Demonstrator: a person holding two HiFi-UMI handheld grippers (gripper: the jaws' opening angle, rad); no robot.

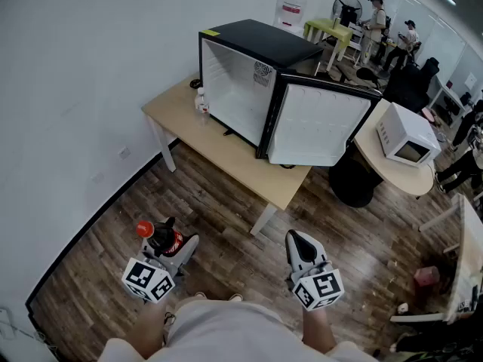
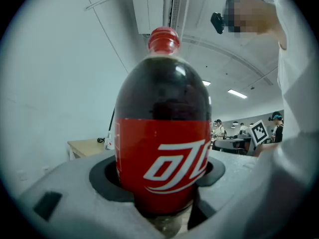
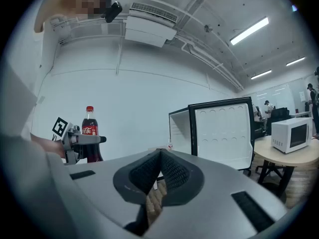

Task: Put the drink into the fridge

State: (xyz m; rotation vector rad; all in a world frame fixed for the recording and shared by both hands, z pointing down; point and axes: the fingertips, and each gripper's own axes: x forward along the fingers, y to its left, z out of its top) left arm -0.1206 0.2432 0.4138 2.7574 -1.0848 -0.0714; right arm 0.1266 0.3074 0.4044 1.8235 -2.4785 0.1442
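The drink is a cola bottle point(image 1: 161, 239) with a red cap and red label, dark liquid inside. My left gripper point(image 1: 167, 242) is shut on it low at the left, above the wood floor. In the left gripper view the bottle point(image 2: 162, 133) stands upright and fills the middle, both jaws pressed on its lower body. My right gripper point(image 1: 299, 240) hangs low at the right, shut with nothing in it; its pads point(image 3: 169, 171) meet. The black fridge point(image 1: 253, 47) stands on the table ahead, its white door point(image 1: 321, 127) swung wide open to the right.
The fridge sits on a light wooden table point(image 1: 177, 115) against the white wall. A small white item point(image 1: 201, 100) lies left of the fridge. A microwave point(image 1: 407, 138) rests on a round table point(image 1: 375, 157) at the right. People point(image 1: 373, 17) stand far back.
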